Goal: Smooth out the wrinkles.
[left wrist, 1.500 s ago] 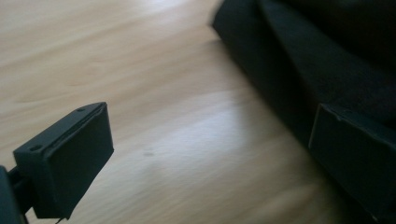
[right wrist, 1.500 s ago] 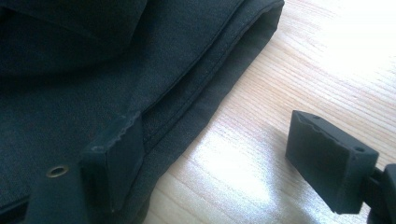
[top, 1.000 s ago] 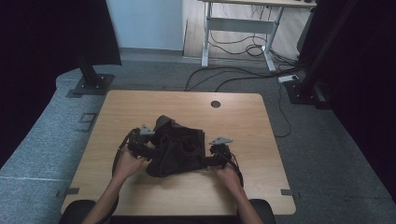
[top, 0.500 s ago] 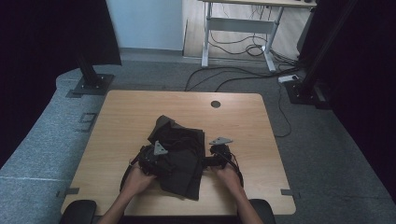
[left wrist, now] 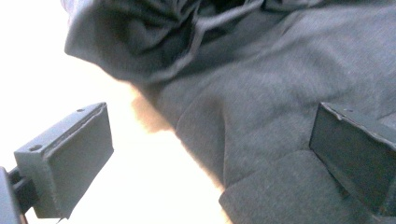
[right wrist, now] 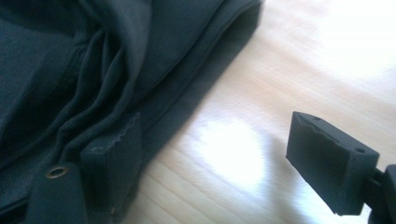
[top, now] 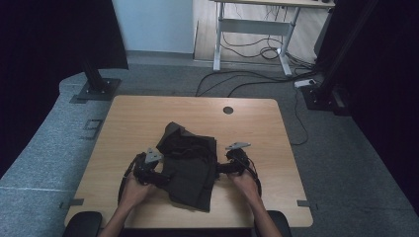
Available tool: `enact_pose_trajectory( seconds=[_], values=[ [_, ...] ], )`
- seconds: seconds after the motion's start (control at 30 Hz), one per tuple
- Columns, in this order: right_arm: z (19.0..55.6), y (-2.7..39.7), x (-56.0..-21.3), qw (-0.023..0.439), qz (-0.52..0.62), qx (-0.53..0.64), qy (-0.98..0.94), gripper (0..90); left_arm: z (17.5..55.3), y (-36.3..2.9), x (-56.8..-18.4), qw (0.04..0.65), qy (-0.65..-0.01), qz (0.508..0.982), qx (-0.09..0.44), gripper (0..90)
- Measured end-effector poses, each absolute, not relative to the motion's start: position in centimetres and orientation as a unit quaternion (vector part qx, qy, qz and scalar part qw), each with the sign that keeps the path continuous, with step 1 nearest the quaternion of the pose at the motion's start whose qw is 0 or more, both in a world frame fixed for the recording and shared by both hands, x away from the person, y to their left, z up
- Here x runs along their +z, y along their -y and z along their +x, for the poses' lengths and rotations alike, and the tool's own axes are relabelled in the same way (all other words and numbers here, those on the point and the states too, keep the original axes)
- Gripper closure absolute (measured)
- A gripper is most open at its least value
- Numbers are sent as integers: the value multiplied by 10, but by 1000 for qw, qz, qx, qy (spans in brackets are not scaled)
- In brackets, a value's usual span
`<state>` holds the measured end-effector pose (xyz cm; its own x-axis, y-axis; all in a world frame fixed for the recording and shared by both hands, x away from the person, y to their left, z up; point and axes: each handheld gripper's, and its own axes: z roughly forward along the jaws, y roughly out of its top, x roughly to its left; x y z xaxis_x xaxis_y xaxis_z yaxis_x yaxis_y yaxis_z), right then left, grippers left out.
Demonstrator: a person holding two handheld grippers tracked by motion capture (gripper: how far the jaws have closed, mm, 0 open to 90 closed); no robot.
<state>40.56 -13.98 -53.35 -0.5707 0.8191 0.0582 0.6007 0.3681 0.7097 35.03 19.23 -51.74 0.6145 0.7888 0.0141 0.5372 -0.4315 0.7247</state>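
Two grippers, one on each side of a dark garment [top: 190,165] lying crumpled on the wooden table [top: 133,118]; left gripper [top: 157,176] has its jaws spread over the cloth's edge, pinching nothing; right gripper [top: 221,169] also spread, one jaw on the hem, the other over bare wood.

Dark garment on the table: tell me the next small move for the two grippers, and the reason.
Probably close the left gripper on the dark garment: its jaws stand open with the cloth's near edge between them, one jaw over the fabric, the other over bare table. The right gripper is open too, one jaw at the garment's hem, so it could pinch next.
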Motion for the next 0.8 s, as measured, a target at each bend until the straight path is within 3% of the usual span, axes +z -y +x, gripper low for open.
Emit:
enact_pose_trajectory(
  seconds=[0.2, 0.37, 0.57, 0.8],
  values=[
    [406, 145, -491, 177, 424, 382, -802, 180, 351, -191, -531, 350, -408, 827, 162, 0],
    [412, 115, -467, 166, 388, 397, -815, 143, 353, -195, -538, 360, -425, 819, 138, 0],
    [423, 61, -475, 157, 354, 370, -845, 139, 354, -198, -543, 369, -432, 813, 126, 0],
    [436, 31, -503, 199, 340, 314, -864, 147, 353, -198, -544, 371, -434, 811, 124, 0]
  ],
)
